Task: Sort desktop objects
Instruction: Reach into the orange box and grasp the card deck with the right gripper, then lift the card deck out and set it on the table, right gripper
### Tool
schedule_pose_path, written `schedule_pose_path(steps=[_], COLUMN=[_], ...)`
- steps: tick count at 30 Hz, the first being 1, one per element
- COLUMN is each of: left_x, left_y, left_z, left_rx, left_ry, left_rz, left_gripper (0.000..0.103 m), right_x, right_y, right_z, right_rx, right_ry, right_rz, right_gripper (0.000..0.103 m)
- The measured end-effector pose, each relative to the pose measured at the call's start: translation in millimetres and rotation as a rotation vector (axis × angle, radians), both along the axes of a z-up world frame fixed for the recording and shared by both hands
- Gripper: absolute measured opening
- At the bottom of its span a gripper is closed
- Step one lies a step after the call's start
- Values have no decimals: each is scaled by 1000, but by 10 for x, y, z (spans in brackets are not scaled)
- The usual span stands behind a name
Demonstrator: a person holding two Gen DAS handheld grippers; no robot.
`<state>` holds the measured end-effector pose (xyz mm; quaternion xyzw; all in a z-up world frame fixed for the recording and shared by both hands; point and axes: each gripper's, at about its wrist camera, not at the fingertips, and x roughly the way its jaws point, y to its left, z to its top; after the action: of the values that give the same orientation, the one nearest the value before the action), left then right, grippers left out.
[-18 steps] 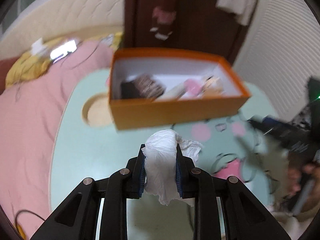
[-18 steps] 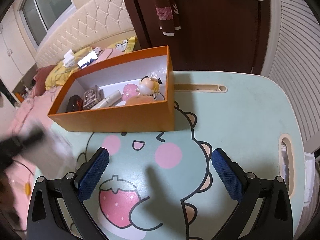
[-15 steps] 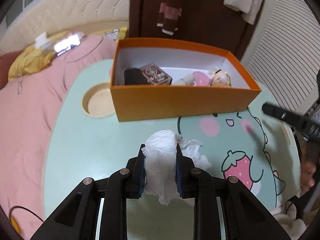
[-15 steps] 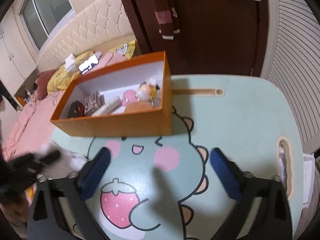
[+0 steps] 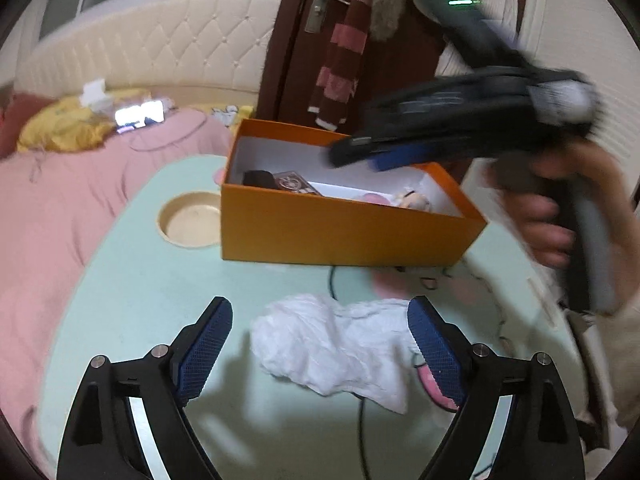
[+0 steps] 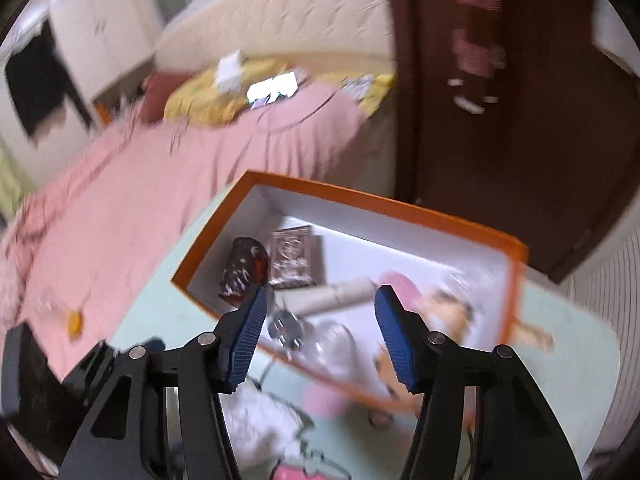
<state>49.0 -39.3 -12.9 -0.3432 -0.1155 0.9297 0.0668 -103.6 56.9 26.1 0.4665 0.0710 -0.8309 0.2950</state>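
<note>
A crumpled white tissue (image 5: 332, 348) lies on the mint-green table (image 5: 140, 280), loose between the spread fingers of my left gripper (image 5: 320, 312), whose pads do not touch it. Behind it stands the orange box (image 5: 340, 236). In the left wrist view a hand holds my right gripper (image 5: 360, 152) above the box. The right wrist view is blurred: my right gripper (image 6: 322, 296) hangs open over the box (image 6: 400, 208), above a dark red item (image 6: 244, 268), a small printed pack (image 6: 292, 256), a pale tube (image 6: 344, 292) and a doll (image 6: 448, 308). The tissue (image 6: 260, 420) shows at the bottom.
A round cup recess (image 5: 188, 220) sits in the table left of the box. A thin black cable (image 5: 362, 420) runs under the tissue. A pink bed (image 5: 60, 200) borders the table's left side, and a dark door (image 5: 304, 60) with hanging clothes stands behind the box.
My left gripper has opened and let go of the tissue, which now lies on the table. My right gripper has risen and swung over the orange box, its jaws narrower than before.
</note>
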Motion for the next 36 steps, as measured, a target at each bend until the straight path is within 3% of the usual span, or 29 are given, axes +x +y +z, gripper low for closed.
schedule_pose_path(steps=[6,13,15,17,19,25,31,36], left_x=[-18,-8,-14,-33,-41,-21,-22,-30], left_y=[-35,-70,-81,-95,-106,-97,-89,-121], left_z=[-37,-132,-138,-151,-163,-155,-182,-191], left_rx=[-4,33,51,53,63,49,32,38], left_ry=[5,-5,-17,-24,-31,1,-2,-14], left_rz=[11,16,16,20,25,43,47,60], left_gripper=[89,89,89,89,89,89,89,89], right_x=[-390,-521,-482,-438,-397,-460,-366,40], right_y=[-477,-620,-690,-743,-752,-592,-217,167], right_z=[-335,-588,-630,-650,-654,-580,-48,326], right_rx=[143,170,222,277,293,196,35,-50], right_ry=[-78,-197,-176,-126,-95,-76,4,52], right_rz=[62,104,133,152,151,85,11,5], right_gripper=[51,51,51,43,42,42,42,42])
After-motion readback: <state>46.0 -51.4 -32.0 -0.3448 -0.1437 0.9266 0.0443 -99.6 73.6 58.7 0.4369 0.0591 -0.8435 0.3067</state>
